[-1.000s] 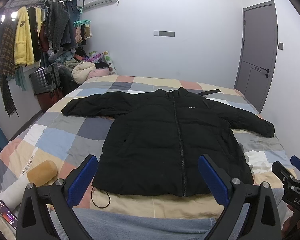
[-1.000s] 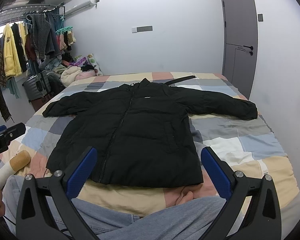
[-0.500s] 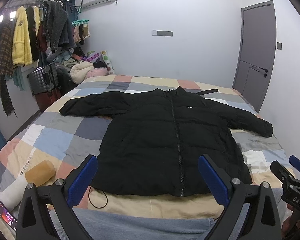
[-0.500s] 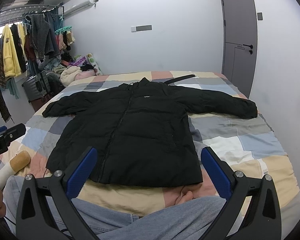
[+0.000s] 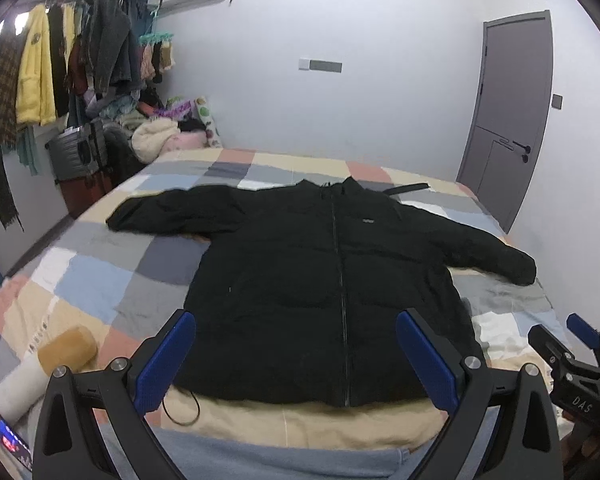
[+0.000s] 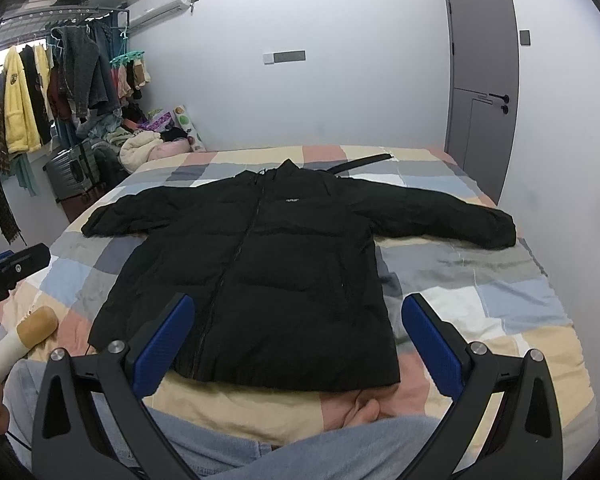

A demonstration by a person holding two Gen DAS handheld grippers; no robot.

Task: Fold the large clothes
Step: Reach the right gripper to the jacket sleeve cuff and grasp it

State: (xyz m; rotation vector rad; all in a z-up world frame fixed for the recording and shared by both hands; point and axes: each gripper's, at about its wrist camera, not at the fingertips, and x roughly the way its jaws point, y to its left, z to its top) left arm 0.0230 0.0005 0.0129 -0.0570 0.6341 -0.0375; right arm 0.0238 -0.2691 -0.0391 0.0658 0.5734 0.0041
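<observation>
Black and puffy, the jacket (image 5: 332, 276) lies zipped and face-up on the patchwork bed (image 5: 100, 280), both sleeves spread wide and its hem along the near edge. Against a second ago almost nothing on the bed has changed; only the left view has swung slightly, so the garment sits a touch further right in it, which suggests the fold has not begun and the person is merely lining up. The left gripper (image 5: 296, 350) hangs above the hem with its blue pads wide apart and nothing between them; the right gripper (image 6: 298, 336) does the same, equally empty. The left sleeve (image 5: 168, 212) has open quilt all round it, so it can swing inward freely. The right sleeve cuff (image 6: 500, 228) lies near the bed's far side edge by the wall, leaving less room there. A tan roller (image 5: 66, 350) and a thin black cord (image 5: 184, 408) sit near the hem's left corner and could snag.
</observation>
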